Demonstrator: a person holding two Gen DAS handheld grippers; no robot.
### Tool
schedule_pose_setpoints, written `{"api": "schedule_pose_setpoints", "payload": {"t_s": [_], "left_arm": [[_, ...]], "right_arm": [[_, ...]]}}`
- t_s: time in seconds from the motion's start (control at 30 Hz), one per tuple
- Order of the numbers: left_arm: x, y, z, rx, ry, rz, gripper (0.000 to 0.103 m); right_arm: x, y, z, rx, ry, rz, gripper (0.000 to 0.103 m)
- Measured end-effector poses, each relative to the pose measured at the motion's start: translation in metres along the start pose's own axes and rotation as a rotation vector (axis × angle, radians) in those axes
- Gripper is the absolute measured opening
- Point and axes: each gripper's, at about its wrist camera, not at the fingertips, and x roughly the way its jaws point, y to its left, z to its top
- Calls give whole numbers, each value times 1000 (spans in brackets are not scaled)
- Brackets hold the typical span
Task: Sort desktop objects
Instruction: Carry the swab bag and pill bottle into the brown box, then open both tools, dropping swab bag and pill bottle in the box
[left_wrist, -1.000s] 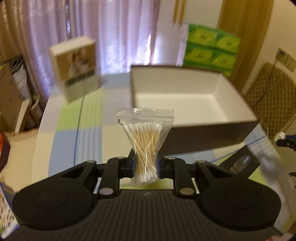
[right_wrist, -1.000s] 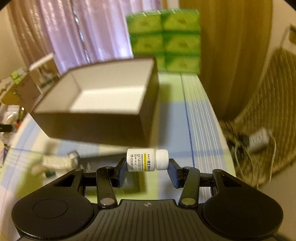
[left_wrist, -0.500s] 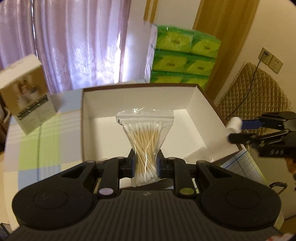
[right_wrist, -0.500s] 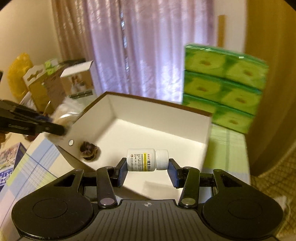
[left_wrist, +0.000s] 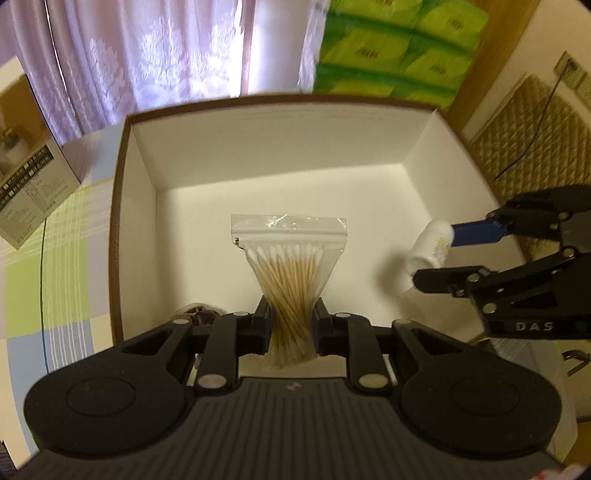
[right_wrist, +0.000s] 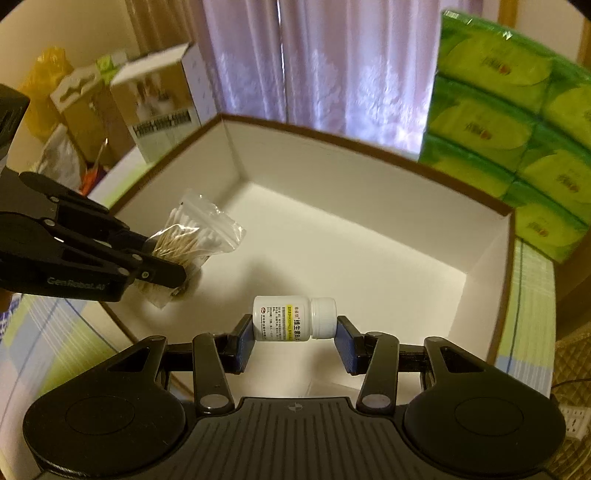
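Over the white box (left_wrist: 140, 184), left gripper (left_wrist: 291, 325) is pinching the cotton-swab bag (left_wrist: 290, 266), right gripper (right_wrist: 295, 332) clamping the pill bottle (right_wrist: 295, 323) endwise; bottle risks rolling into the small dark object (left_wrist: 199, 314) when dropped.

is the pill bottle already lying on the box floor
No, the pill bottle is clamped sideways in the right tool, above the box floor.

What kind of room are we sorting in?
Probably a home room: sheer lilac curtains over a window, stacked green tissue packs, and a checked green-and-blue tablecloth under the white-lined open cardboard box.
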Motion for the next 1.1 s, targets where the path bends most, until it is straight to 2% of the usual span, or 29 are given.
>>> {"api": "schedule_pose_setpoints", "payload": {"t_s": [0.2, 0.53, 0.67, 0.77, 1.1], "left_arm": [[28, 5, 0, 7, 90, 37, 17], [49, 5, -4, 25, 154, 41, 20], [47, 6, -4, 37, 147, 65, 37], [43, 9, -4, 33, 137, 65, 40], [39, 10, -5, 31, 122, 76, 40]], "right_arm": [[15, -8, -1, 1, 41, 8, 44], [28, -12, -6, 8, 72, 19, 44], [29, -11, -5, 12, 74, 25, 44], [30, -10, -4, 11, 75, 32, 44], [36, 0, -2, -12, 91, 53, 44]]}}
